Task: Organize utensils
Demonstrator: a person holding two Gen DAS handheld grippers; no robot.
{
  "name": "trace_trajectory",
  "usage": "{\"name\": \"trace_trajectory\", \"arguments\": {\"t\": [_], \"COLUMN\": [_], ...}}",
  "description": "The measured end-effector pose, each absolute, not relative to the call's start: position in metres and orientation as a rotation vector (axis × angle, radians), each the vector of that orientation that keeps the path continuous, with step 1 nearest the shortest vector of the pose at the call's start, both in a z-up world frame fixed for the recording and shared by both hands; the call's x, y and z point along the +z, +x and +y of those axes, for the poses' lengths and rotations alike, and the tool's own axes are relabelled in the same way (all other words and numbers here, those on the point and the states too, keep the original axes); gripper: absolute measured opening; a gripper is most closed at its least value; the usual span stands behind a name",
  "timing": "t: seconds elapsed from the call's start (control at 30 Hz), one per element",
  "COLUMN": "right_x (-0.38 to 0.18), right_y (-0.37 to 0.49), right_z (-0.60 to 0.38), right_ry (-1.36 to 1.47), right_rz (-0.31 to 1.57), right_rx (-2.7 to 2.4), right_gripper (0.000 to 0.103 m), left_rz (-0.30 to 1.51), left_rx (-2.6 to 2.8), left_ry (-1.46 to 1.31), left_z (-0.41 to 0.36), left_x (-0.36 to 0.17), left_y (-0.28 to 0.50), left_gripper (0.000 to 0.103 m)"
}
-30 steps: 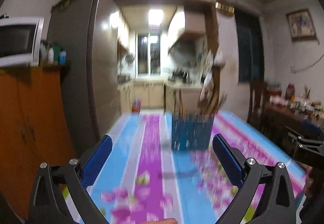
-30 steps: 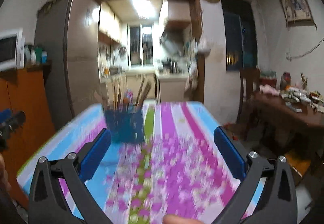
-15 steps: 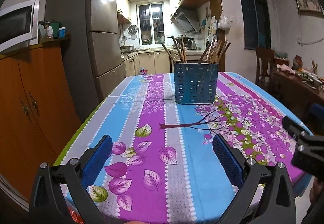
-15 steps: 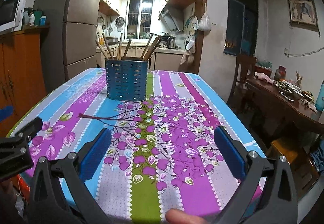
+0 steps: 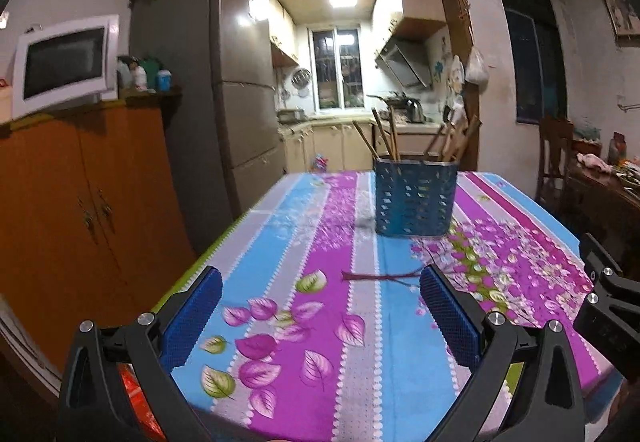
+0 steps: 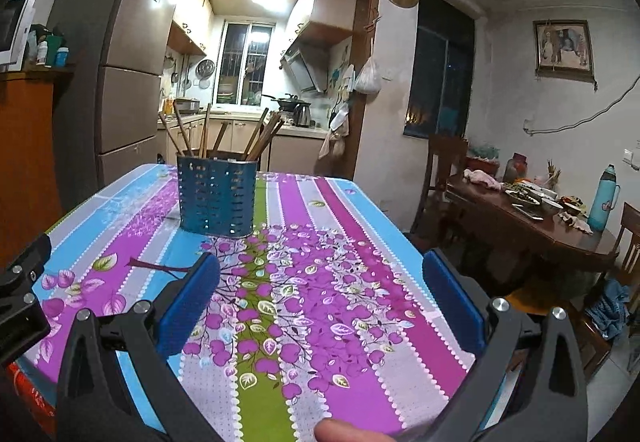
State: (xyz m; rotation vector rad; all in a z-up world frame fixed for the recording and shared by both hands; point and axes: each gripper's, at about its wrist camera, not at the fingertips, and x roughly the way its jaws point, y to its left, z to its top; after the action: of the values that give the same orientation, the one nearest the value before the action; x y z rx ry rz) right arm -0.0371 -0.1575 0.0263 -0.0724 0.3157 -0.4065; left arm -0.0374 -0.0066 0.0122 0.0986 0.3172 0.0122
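Observation:
A blue perforated utensil holder (image 5: 415,198) stands upright at the far middle of the table; it also shows in the right wrist view (image 6: 216,195). Several brown chopsticks (image 5: 384,136) lean out of its top (image 6: 206,134). My left gripper (image 5: 320,288) is open and empty over the table's near edge, well short of the holder. My right gripper (image 6: 322,282) is open and empty over the near right part of the table. Each gripper's body shows at the edge of the other's view.
The table (image 5: 332,322) wears a flowered striped cloth (image 6: 320,262). An orange cabinet (image 5: 80,202) with a microwave (image 5: 64,62) and a fridge (image 5: 208,102) stand to the left. A dark dining table (image 6: 532,226) with dishes and chairs stands to the right.
Both views have tilted up and pulled back a little from the table. The holder has not moved. Both grippers stay open and empty.

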Motion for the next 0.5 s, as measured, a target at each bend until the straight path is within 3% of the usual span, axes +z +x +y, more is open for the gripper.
{"name": "trace_trajectory", "arguments": {"t": [0.5], "right_x": [0.03], "right_y": [-0.041], "right_z": [-0.154], "right_ry": [-0.081], "right_rz": [0.31], "right_rx": [-0.408], "right_gripper": [0.098], "left_rz": [0.31], "left_rx": [-0.062], "left_ry": [0.119], "left_z": [-0.021], "left_x": [0.017], "left_y": [-0.042], "left_gripper": [0.099]}}
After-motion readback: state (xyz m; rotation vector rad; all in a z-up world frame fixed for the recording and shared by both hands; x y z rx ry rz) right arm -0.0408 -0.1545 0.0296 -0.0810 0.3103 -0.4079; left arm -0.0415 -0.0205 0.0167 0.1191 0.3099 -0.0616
